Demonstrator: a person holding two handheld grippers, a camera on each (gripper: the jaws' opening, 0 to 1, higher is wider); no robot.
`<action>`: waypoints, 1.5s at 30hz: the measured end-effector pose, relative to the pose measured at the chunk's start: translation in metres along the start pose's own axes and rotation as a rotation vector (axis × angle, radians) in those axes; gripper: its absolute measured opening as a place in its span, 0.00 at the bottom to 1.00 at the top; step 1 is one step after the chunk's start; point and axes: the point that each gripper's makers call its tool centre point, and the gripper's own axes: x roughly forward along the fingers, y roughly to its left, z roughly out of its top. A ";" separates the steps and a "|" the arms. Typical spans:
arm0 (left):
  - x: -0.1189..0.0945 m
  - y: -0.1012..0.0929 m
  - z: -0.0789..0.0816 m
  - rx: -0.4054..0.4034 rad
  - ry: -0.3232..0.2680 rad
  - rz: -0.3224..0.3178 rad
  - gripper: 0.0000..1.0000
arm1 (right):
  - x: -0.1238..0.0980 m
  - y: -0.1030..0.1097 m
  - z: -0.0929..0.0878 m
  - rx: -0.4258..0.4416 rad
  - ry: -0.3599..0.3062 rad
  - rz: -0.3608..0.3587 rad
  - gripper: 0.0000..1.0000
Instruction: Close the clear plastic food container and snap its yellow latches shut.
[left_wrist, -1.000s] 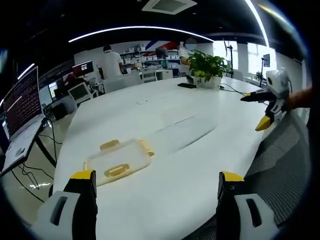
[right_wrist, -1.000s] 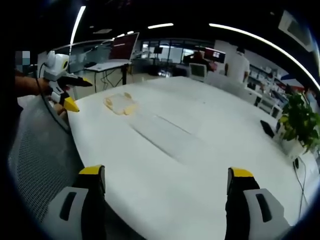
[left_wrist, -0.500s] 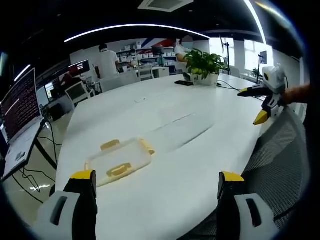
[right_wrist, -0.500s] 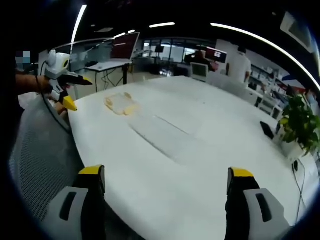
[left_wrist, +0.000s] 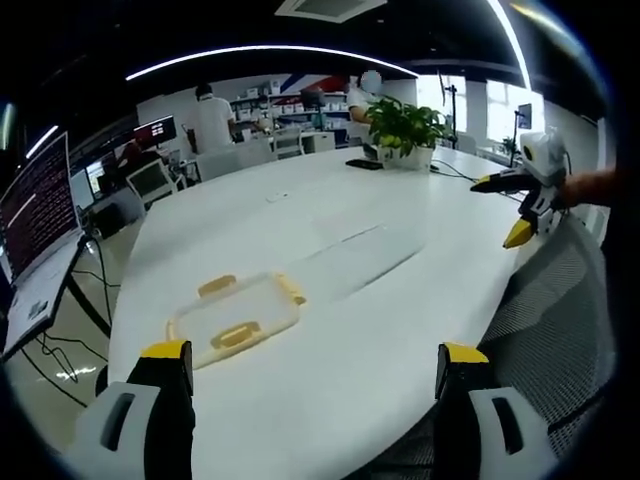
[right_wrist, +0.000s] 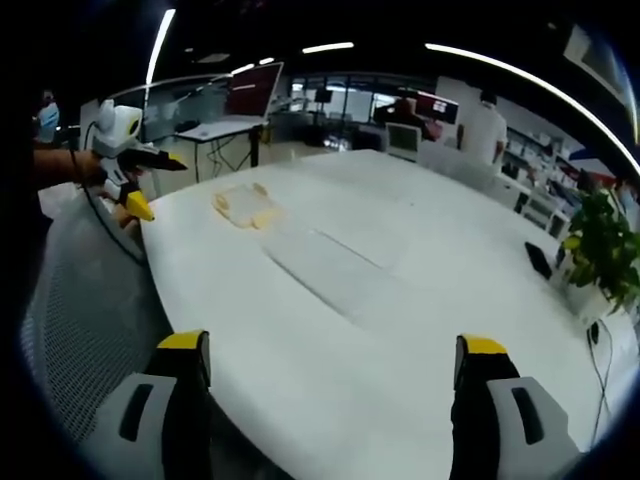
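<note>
White table (left_wrist: 400, 300) still bears the unmoved container (left_wrist: 235, 320) — left gripper (left_wrist: 315, 365) and right gripper (right_wrist: 335, 355) stay wide, holding nothing.

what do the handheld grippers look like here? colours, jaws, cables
Both match: the left gripper and the right gripper each have two dark jaws with yellow tips and pale grey bodies with a dark slot. Seen from the other side, each has a white rounded housing on top and a dark pointed body. A dark cable hangs from the left one.

white table (left_wrist: 330, 220) | potted plant (left_wrist: 405, 130) | ceiling light strips (left_wrist: 270, 55)
</note>
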 end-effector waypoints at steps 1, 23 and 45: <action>0.000 0.000 0.000 0.001 0.001 -0.002 0.99 | 0.000 0.000 0.000 -0.001 0.001 0.001 0.99; -0.003 0.006 0.014 0.088 0.026 -0.060 0.97 | -0.008 -0.020 0.027 -0.016 -0.010 0.053 0.97; -0.005 0.043 0.028 0.127 0.044 -0.086 0.94 | 0.000 -0.036 0.054 -0.093 0.023 0.145 0.93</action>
